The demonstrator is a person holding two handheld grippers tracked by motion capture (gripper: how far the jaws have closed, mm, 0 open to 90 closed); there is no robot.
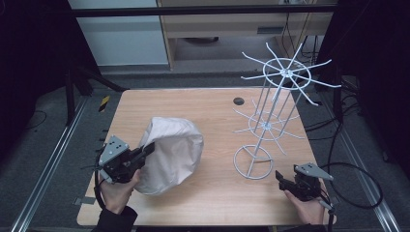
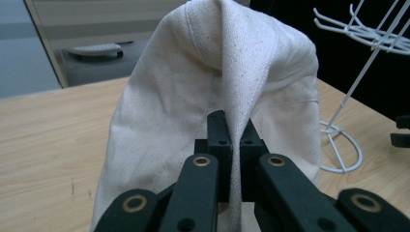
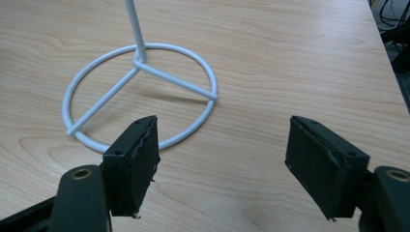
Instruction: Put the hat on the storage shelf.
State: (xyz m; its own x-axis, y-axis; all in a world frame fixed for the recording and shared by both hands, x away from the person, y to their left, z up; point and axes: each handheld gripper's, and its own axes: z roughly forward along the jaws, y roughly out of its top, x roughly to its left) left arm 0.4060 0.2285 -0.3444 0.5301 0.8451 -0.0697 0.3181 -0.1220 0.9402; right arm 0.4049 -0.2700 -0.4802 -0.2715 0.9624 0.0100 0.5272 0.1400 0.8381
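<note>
The light wooden rectangular table (image 1: 212,104) carries every item in the scene. On its right half stands the tall white wire rack (image 1: 278,113), upright, with two tiers of radiating hooked arms and a ring-shaped base (image 3: 140,94) braced by three spokes. On the left half, toward the near edge, sits the off-white cloth hat (image 1: 171,154), bulging upward, its near side raised off the table surface. The left gripper (image 1: 147,150) is at the near left, held in the left hand (image 1: 116,193); its jaws are closed on a fold of the hat's fabric (image 2: 237,125). The right gripper (image 3: 222,164) is at the near right, held low over the table just beside the near side of the rack base, jaws spread wide and holding nothing.
</note>
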